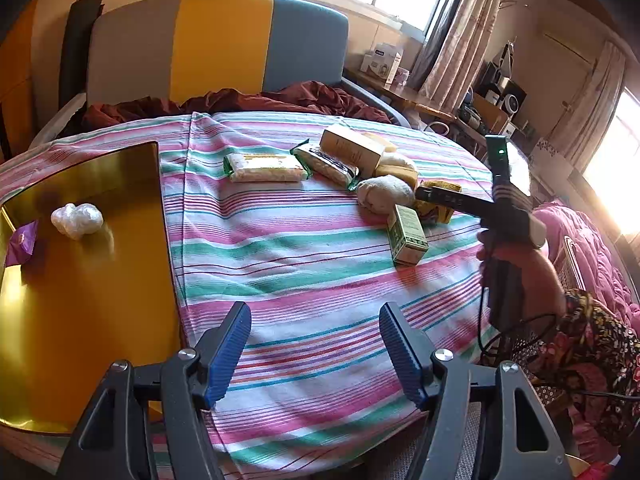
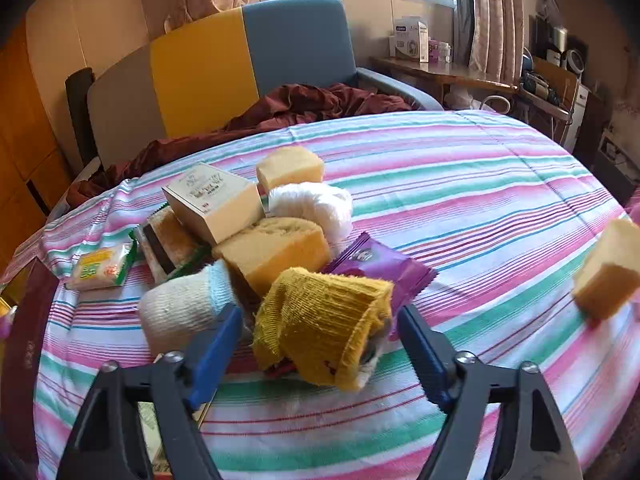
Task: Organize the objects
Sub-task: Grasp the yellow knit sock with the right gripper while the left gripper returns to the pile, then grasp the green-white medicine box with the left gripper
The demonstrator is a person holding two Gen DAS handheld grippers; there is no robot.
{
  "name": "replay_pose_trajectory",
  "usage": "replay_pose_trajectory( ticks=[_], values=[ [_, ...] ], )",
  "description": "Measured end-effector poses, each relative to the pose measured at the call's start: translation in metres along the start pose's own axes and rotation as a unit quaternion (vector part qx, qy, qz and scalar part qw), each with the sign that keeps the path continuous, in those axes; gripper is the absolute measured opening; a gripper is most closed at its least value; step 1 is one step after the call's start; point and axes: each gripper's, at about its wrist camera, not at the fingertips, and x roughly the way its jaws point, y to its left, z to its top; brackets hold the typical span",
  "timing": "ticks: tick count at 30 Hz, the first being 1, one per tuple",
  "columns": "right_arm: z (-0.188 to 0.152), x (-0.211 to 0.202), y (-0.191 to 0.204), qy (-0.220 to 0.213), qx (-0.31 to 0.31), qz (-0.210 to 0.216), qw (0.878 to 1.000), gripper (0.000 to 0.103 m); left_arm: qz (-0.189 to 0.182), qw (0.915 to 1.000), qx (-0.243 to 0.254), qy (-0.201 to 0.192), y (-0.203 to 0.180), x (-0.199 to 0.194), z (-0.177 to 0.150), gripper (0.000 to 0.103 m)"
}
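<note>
My right gripper (image 2: 320, 336) is open over a pile on the striped tablecloth (image 2: 460, 184). A crumpled mustard-yellow sock (image 2: 324, 320) lies between its blue pads (image 2: 216, 344), which stand just clear of it. Around the sock are a purple packet (image 2: 380, 264), a rolled white sock (image 2: 180, 308), yellow sponges (image 2: 276, 252) and a beige box (image 2: 216, 204). My left gripper (image 1: 314, 344) is open and holds nothing. It hovers over bare cloth beside a golden tray (image 1: 80, 300). The tray holds a white crumpled ball (image 1: 77, 220) and a purple packet (image 1: 22, 242).
A small green box (image 1: 406, 236) and two wrapped packets (image 1: 264, 168) lie by the pile. One sponge (image 2: 608, 272) sits apart at the right. Behind the table stands a grey, yellow and blue sofa (image 2: 200, 64) with a dark red blanket. A person's patterned sleeve (image 1: 592, 360) is at the right.
</note>
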Motion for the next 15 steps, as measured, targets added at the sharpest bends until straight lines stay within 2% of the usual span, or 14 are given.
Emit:
replay_pose_trajectory(
  ticks=[7, 11, 15],
  values=[
    [-0.016, 0.006, -0.009, -0.007, 0.026, 0.031, 0.999, 0.053, -0.002, 0.9997, 0.022, 0.014, -0.013, 0.012, 0.009, 0.067],
    [-0.025, -0.005, -0.013, -0.031, 0.022, 0.014, 0.999, 0.051, -0.007, 0.9989, 0.043, 0.017, -0.024, 0.022, 0.019, 0.068],
    [-0.033, -0.008, -0.030, -0.049, 0.060, 0.010, 0.997, 0.051, -0.014, 0.9977, 0.055, 0.037, -0.035, 0.041, 0.025, 0.067]
  ],
)
